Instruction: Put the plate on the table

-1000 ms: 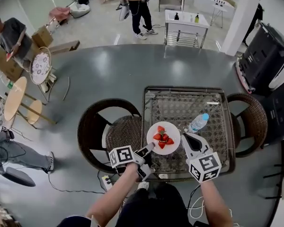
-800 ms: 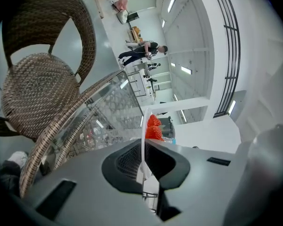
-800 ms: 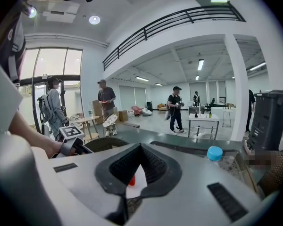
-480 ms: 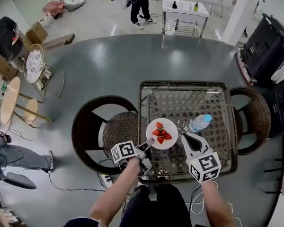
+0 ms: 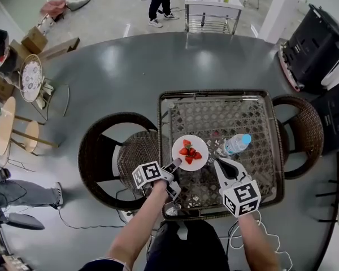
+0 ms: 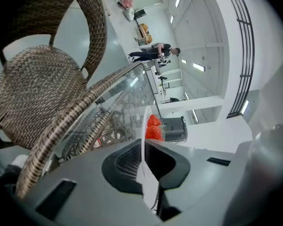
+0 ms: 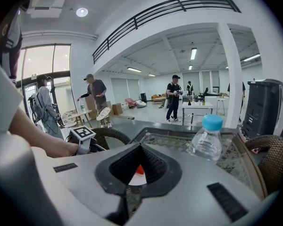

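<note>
A white plate (image 5: 190,152) with several red strawberries (image 5: 189,151) sits low over the near left part of the glass-topped wicker table (image 5: 237,114). Whether it touches the glass I cannot tell. My left gripper (image 5: 175,164) is shut on the plate's near rim. In the left gripper view the plate (image 6: 142,126) shows edge-on between the jaws of the left gripper (image 6: 147,173), with the strawberries (image 6: 153,127) beyond. My right gripper (image 5: 217,164) hangs to the plate's right, shut and holding nothing. In its own view the right gripper (image 7: 129,187) points at the plate.
A clear water bottle (image 5: 236,144) with a blue cap lies on the glass right of the plate and shows close by in the right gripper view (image 7: 207,142). Wicker chairs stand left (image 5: 110,151) and right (image 5: 302,134) of the table. People stand farther back.
The head camera has shifted, so the table sits higher and further left in view. The plate stays in my left gripper, a little farther in over the glass. The right gripper keeps its place.
</note>
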Available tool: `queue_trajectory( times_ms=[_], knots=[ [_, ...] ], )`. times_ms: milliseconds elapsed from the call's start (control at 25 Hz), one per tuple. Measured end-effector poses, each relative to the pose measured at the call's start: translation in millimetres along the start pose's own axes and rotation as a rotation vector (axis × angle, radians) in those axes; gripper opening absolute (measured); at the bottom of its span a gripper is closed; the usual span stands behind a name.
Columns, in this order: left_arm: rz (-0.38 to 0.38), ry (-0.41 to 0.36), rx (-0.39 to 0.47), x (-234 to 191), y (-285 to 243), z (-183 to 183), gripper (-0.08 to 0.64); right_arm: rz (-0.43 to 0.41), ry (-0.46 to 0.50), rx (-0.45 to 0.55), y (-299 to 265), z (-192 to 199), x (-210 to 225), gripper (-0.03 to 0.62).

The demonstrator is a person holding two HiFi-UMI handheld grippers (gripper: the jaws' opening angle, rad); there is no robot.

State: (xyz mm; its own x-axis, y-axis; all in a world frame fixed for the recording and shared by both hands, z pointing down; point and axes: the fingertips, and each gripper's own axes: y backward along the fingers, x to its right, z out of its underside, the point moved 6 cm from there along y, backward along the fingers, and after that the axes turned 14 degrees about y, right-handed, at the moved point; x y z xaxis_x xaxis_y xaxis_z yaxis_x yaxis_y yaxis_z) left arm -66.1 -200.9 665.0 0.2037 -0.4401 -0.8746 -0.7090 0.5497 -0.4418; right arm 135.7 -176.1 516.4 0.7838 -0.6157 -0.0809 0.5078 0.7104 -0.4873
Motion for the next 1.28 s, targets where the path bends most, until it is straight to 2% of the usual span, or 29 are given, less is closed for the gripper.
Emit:
queue_trajectory(
  times_ms=[880, 1280],
  knots=[
    [-0.084, -0.011, 0.003, -10, -23, -3, 0.015, 0.001, -0.033, -0.020, -6, 14, 10, 0.005],
    [-0.211, -0.163, 0.027, -3, -25, -3, 0.018, -0.010, -0.041, -0.020, -7, 16, 8, 0.005]
  ],
)
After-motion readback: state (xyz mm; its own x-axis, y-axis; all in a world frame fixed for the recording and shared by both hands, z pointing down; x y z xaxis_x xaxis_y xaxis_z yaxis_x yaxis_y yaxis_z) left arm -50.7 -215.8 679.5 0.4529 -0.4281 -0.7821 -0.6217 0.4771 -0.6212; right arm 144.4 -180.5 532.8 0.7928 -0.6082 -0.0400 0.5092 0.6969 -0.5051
